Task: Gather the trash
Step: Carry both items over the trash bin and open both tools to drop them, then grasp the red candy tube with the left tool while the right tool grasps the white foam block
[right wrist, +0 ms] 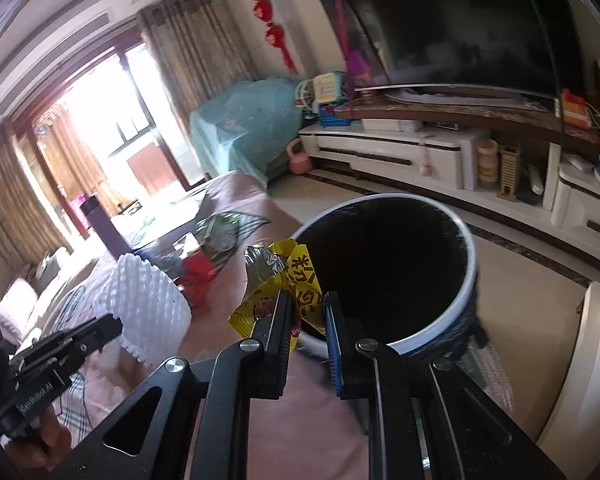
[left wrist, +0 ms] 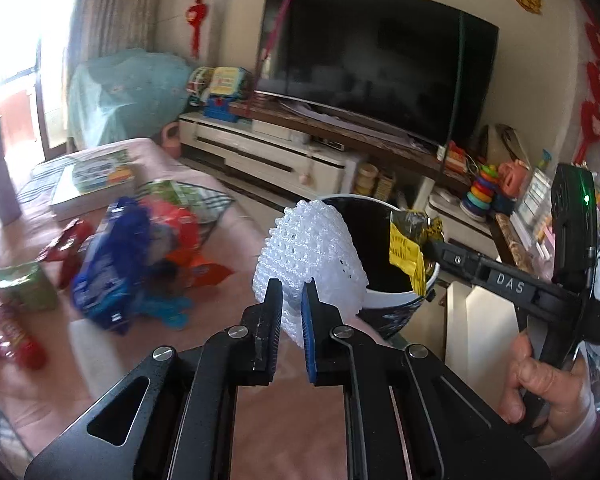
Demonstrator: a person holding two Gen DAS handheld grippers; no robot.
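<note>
Daylight glare from the window (right wrist: 100, 120) — blurred, fisheye-bent edges.

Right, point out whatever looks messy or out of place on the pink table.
A heap of snack wrappers spills out beside the wire basket instead of lying in it, with a green carton and a red tube scattered nearer the edge. The white foam net and yellow wrapper are already gripped near the bin.

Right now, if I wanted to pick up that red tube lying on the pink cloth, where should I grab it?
Probably around the middle of the red tube, coming down from above. It lies flat on the pink cloth, long and narrow, so fingers placed across its narrow width should fit, with its long sides looking clear.
</note>
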